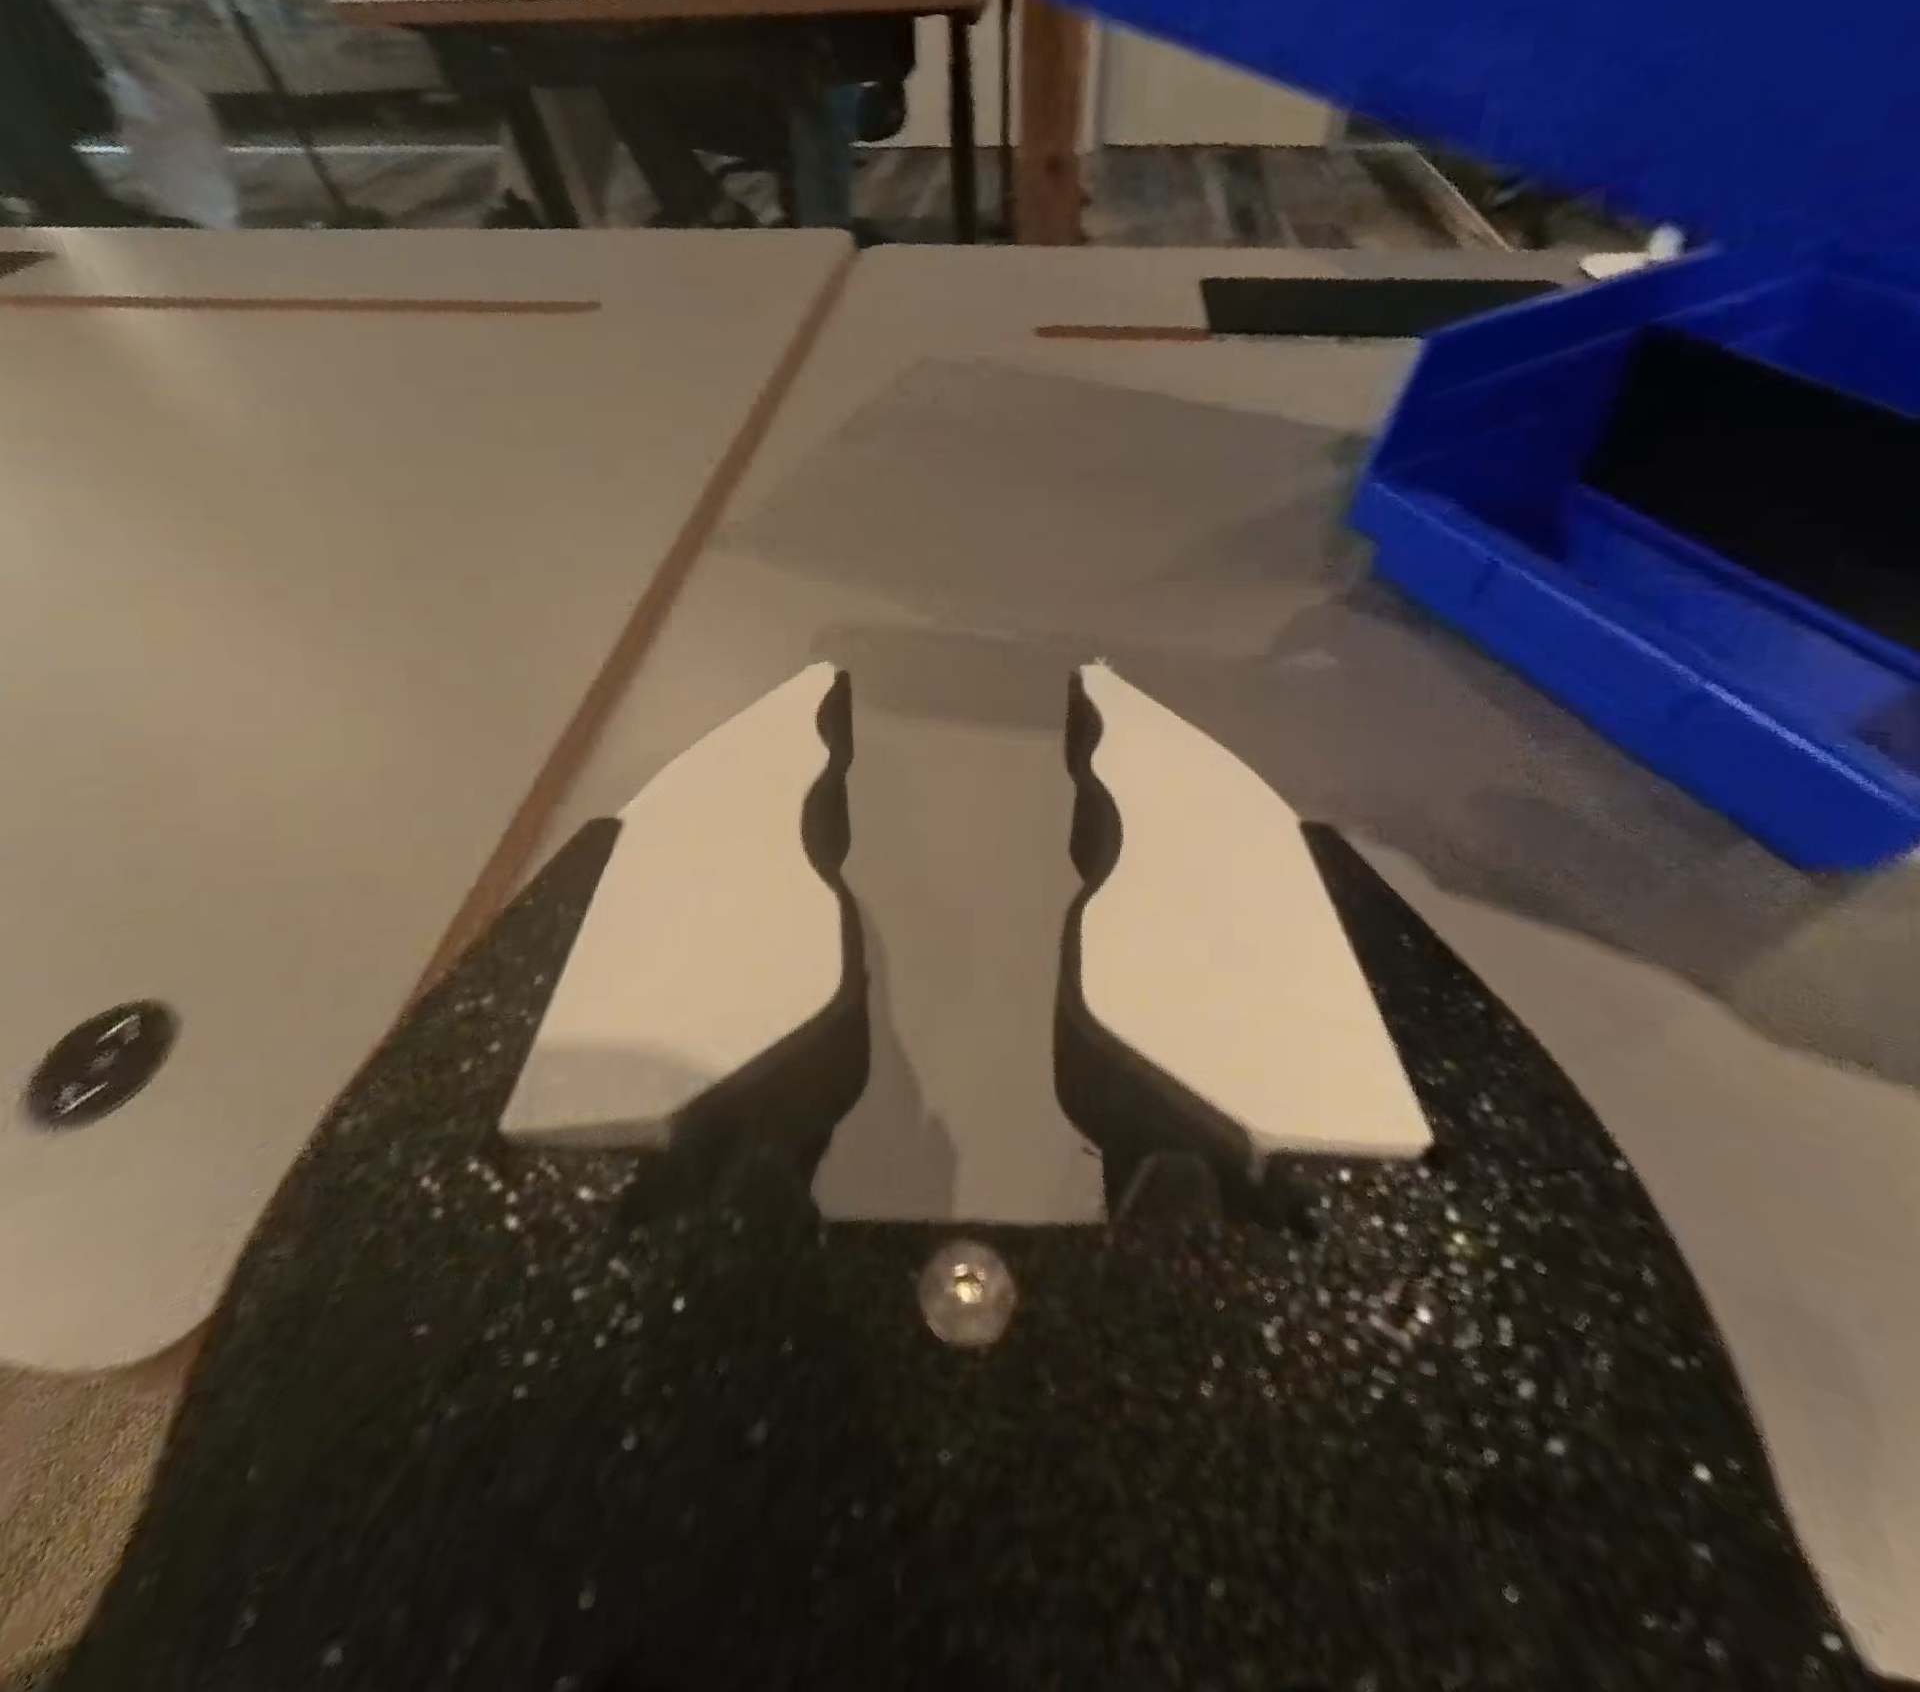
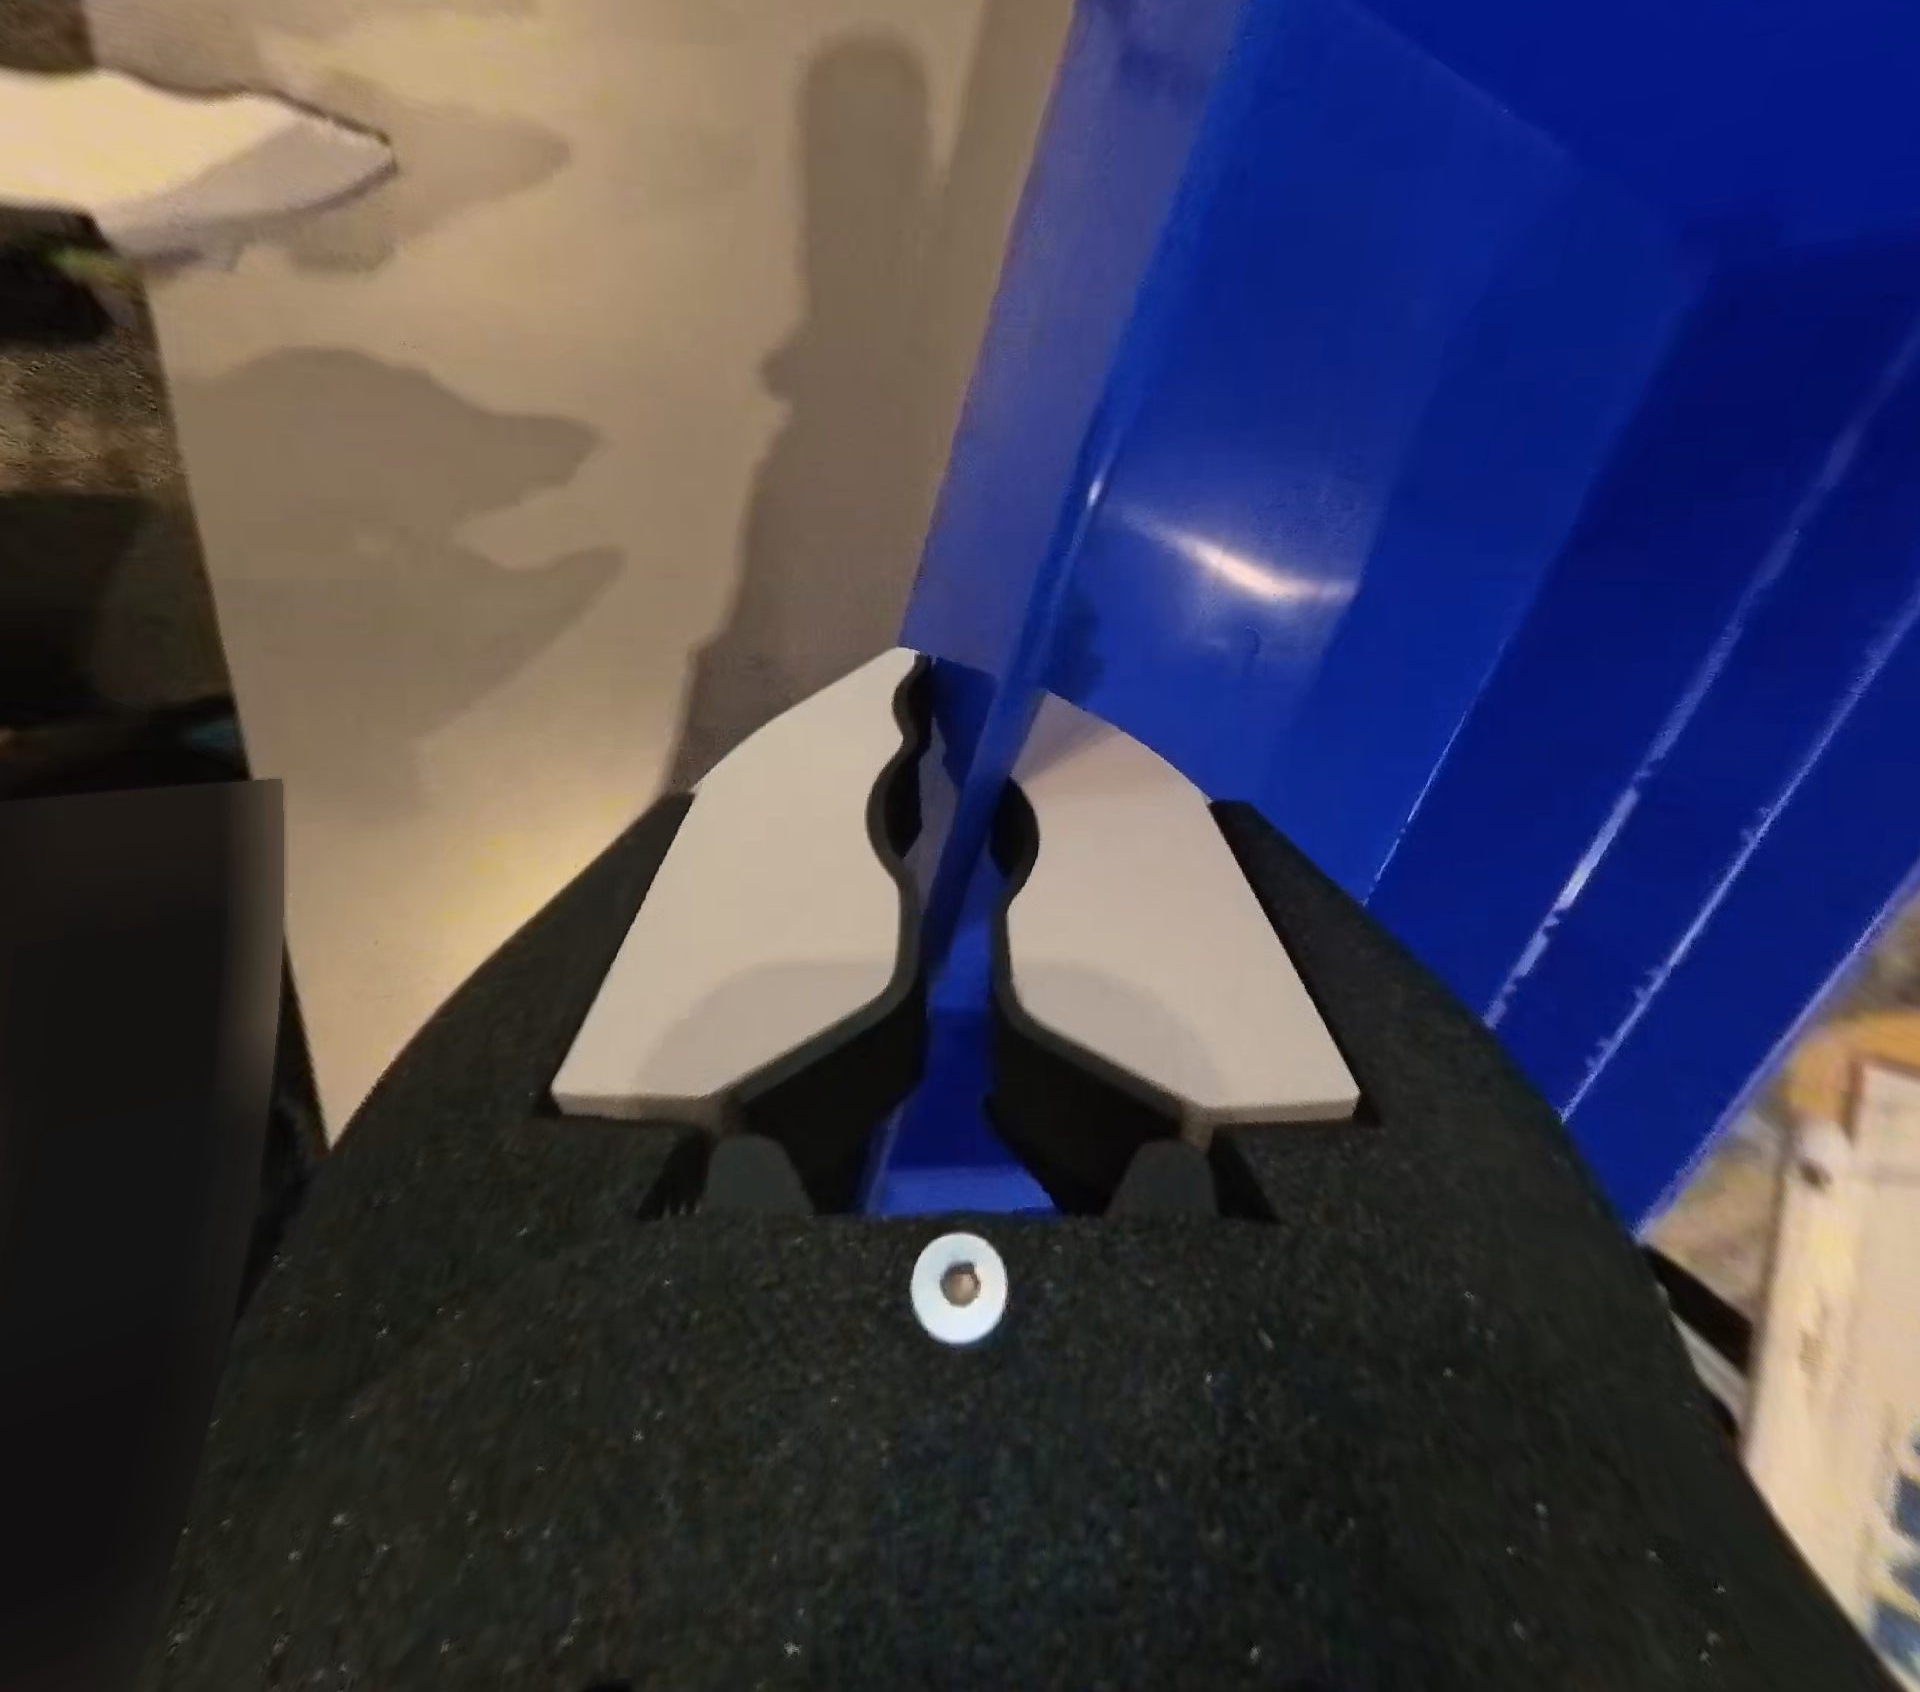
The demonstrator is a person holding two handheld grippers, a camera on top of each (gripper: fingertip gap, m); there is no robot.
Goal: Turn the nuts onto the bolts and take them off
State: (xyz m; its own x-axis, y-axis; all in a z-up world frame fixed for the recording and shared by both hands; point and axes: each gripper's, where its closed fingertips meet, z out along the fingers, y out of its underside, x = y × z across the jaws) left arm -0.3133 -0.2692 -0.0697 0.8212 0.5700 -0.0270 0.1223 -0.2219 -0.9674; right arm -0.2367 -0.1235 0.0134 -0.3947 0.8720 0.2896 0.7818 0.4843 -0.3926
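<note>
Grey table (image 1: 312, 603) filled my left view. My right gripper (image 2: 961, 707) was clamped on the wall of a lifted blue bin (image 2: 1403, 292); a second blue bin (image 1: 1662, 562) sat at 2 o'clock. My left gripper (image 1: 961, 686) hung parted, holding nothing. I couldn't see any nuts or bolts.

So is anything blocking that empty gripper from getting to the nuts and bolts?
No nuts or bolts show in either view. The open left gripper faces bare table; the right gripper clamps a lifted blue bin's wall.
</note>
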